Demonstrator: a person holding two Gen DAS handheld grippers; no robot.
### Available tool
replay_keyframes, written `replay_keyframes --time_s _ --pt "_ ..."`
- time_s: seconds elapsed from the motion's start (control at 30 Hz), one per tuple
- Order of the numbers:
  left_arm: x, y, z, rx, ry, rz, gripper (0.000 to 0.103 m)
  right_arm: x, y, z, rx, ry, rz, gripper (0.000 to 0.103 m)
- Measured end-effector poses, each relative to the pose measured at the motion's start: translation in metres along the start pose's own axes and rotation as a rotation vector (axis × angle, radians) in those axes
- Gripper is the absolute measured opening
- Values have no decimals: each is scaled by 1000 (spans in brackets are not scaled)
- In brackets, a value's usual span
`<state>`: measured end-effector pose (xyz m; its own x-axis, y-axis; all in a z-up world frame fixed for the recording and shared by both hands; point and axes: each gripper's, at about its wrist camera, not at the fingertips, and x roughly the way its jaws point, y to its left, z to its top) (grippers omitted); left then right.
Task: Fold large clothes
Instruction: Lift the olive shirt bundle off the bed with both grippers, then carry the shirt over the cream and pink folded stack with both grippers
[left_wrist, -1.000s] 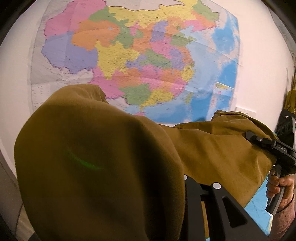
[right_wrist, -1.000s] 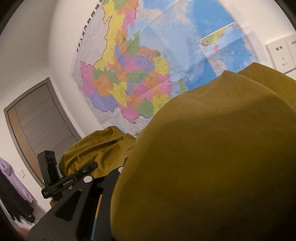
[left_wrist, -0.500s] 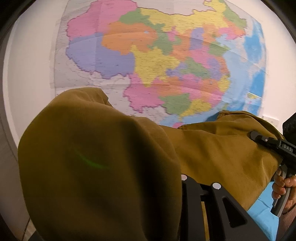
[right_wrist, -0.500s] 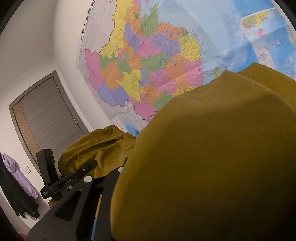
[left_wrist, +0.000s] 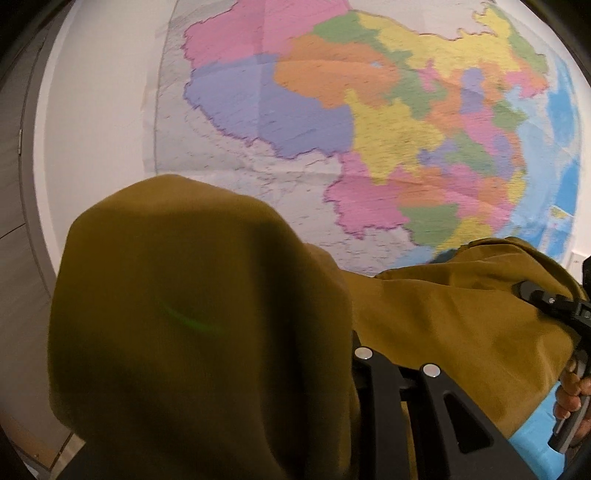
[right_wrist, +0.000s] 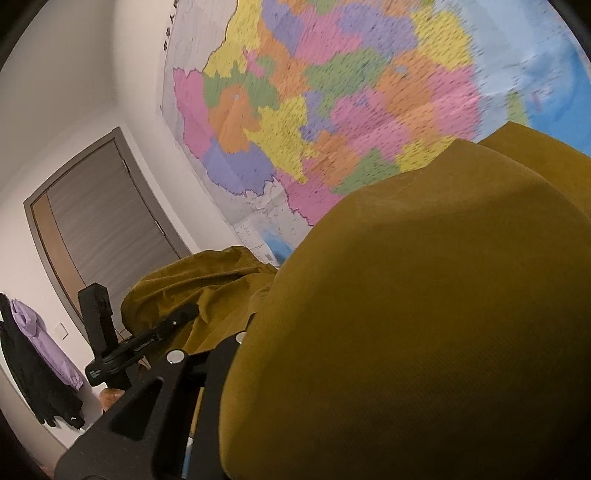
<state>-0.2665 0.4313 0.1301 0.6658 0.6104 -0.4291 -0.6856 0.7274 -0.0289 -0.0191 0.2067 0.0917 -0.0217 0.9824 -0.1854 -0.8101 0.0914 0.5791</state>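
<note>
Where grippers clamp, garment (left_wrist: 207, 332) drapes.

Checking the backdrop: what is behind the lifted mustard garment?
Behind the mustard garment hangs a colourful wall map; the map's lower edge is covered by cloth.

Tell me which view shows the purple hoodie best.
Right wrist view: the purple hoodie hangs on the wall at far left, beside a black garment. The left wrist view does not show it, only mustard fabric and the map.
</note>
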Motion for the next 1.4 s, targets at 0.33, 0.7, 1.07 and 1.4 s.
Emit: replay_keyframes --time_s 0.33,0.7,1.07,1.4 --pt "68 62 -6 -69 48 154 22 83 2 -35 -34 89 0 16" --pt "143 106 -85 -171 247 186 36 87 -32 -102 -6 325 -12 39" --pt "84 101 -99 -154 149 318 63 -37 -14 -66 -264 227 -87 44" --pt "30 70 -100 -132 17 247 63 38 -92 -65 3 377 -177 40"
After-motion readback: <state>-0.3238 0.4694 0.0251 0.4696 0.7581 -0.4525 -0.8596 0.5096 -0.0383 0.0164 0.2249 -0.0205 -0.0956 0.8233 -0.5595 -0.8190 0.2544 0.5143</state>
